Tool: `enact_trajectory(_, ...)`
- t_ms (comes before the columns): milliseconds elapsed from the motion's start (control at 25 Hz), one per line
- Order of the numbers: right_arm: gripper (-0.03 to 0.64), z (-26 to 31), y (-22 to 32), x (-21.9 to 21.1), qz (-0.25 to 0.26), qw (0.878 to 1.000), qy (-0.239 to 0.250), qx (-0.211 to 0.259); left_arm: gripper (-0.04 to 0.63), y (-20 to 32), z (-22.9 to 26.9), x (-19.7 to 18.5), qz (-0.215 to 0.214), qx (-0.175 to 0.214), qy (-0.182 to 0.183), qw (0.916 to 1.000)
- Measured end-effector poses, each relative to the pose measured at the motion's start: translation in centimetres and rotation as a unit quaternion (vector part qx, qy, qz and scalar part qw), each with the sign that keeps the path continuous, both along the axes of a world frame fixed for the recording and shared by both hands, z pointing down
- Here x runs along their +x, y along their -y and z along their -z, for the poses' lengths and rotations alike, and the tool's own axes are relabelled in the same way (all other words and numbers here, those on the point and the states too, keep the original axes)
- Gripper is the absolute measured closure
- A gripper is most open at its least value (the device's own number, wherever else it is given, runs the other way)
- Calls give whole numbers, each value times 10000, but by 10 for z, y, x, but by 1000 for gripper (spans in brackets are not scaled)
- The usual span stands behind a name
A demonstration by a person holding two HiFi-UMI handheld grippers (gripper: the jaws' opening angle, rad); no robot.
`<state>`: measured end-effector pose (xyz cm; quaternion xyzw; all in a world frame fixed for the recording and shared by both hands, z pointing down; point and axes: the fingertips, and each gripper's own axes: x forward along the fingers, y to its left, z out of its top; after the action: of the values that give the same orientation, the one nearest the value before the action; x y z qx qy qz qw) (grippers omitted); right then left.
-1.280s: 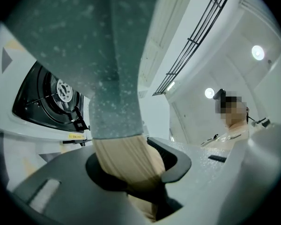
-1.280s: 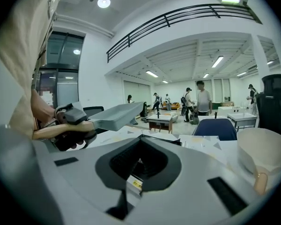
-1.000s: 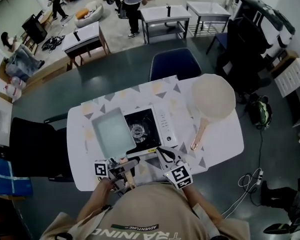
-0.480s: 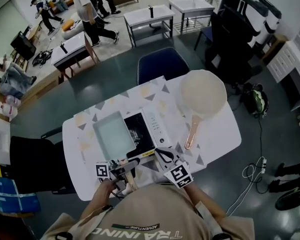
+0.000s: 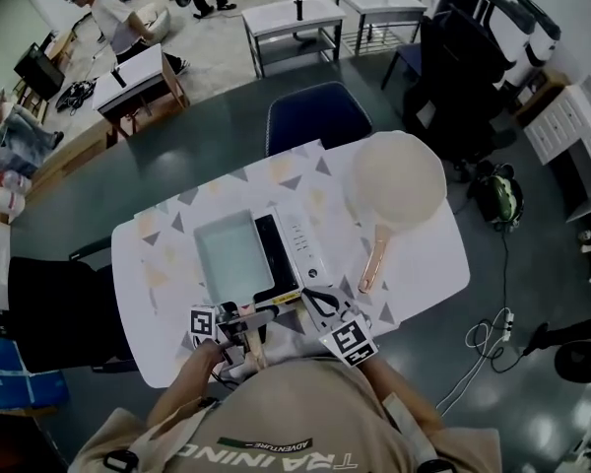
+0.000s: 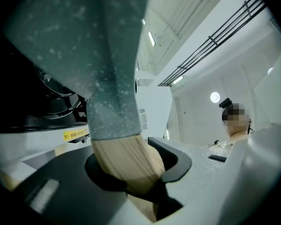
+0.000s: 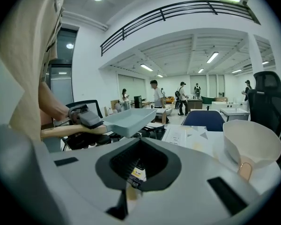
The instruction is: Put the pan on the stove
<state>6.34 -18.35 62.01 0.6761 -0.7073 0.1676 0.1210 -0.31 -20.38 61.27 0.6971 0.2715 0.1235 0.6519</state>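
Head view shows a white counter [image 5: 431, 264] with small triangles on it. A blue chair [image 5: 315, 116] stands at its far side. A big cream pot [image 5: 399, 180] sits on the right part of the counter, and its long handle points back at the person.

The stove [image 5: 297, 244] sits in the middle of the counter. The square grey-green pan [image 5: 229, 257] is over the left part of the stove. From the right gripper view the pan looks lifted a little above the burner, not resting on it.

The left tool [image 5: 244, 321] is at the near edge of the counter. Its two jaws are squeezed on the pan's wooden handle [image 6: 126, 158], and the left gripper view looks up at the speckled bottom of the pan.

The right tool [image 5: 320, 302] is just beside the left one, near the front of the stove. Its jaws are together and hold nothing.
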Motion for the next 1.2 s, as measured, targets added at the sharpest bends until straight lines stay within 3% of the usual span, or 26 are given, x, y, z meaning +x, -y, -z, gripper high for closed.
enact_trajectory(400, 618, -6, 8, 8, 139, 9999, 25, -89, 471, -5, -15, 12, -25, -165, 47, 9998)
enact_trajectory(720, 618, -12, 12, 13, 236, 9995, 53, -195, 471, -13, -35, 12, -132, 68, 258, 9996)
enact_trajectory(1200, 618, -5, 16, 11, 309, 9991, 253, -112, 472, -14, -45, 20, 192, 27, 355, 9992)
